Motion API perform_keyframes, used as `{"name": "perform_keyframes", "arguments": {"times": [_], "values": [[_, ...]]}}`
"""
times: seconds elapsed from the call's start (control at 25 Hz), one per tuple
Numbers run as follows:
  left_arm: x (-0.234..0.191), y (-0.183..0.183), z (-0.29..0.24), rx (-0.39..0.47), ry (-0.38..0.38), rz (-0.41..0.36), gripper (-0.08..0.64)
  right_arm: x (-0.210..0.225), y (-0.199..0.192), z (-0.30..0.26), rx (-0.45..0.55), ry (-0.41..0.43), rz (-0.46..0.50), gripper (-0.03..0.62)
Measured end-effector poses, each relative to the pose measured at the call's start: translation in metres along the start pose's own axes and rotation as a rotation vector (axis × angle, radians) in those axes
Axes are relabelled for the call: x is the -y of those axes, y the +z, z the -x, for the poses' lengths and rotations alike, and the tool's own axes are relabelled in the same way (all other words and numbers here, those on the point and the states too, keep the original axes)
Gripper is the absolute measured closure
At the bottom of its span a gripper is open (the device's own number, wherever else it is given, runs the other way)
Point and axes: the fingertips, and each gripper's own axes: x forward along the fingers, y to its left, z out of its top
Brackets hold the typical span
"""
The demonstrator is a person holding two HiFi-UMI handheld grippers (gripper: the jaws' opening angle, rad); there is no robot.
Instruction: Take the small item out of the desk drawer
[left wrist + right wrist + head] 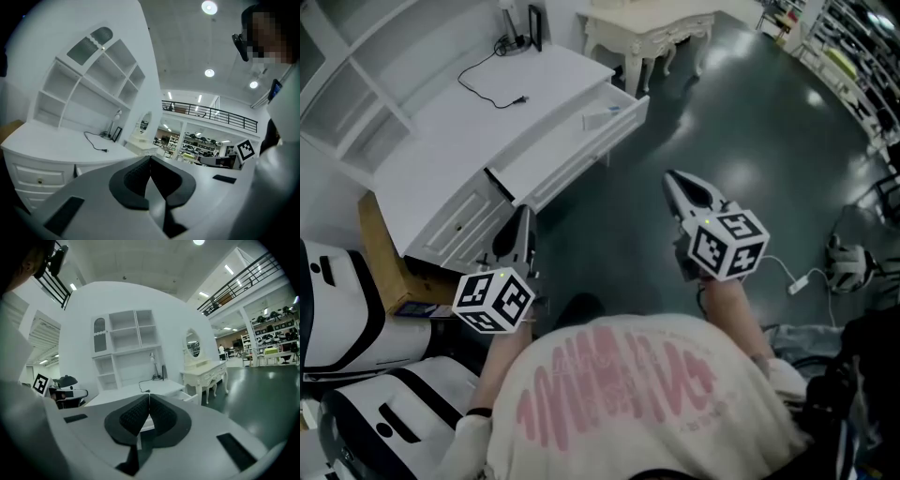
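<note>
One white desk [441, 131] fills the upper left of the head view, with one black cable [487, 82] lying loose on its top. Lower left of centre, the left gripper [523, 214] points toward the desk front; its two jaws are clenched together with nothing between them. Above it, right of the desk top, one drawer [591, 150] stands pulled open. One small item [602, 118] lies inside at its right end, pale with perhaps a blue spot, too small to identify. Right of centre, the right gripper [671, 177] hangs over the dark floor, well apart from the drawer, its two jaws also pressed together and empty.
</note>
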Motion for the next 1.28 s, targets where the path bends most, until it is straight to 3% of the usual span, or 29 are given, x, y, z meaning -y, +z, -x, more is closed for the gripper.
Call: {"name": "perform_keyframes", "arguments": {"times": [0.56,1.04,1.28], "values": [[-0.054,-0.014,-0.104,-0.059,0.022,0.037,0.531,0.060,-0.002,-0.103,-0.035,0.016,-0.042,0.575],[-0.116,0.041,-0.247,-0.056,0.014,0.040,0.531,0.101,0.065,-0.251,-0.022,0.100,-0.042,0.575],[-0.149,0.055,-0.294,-0.061,0.028,0.053,0.531,0.109,0.072,-0.318,-0.059,0.151,-0.026,0.575]]}}
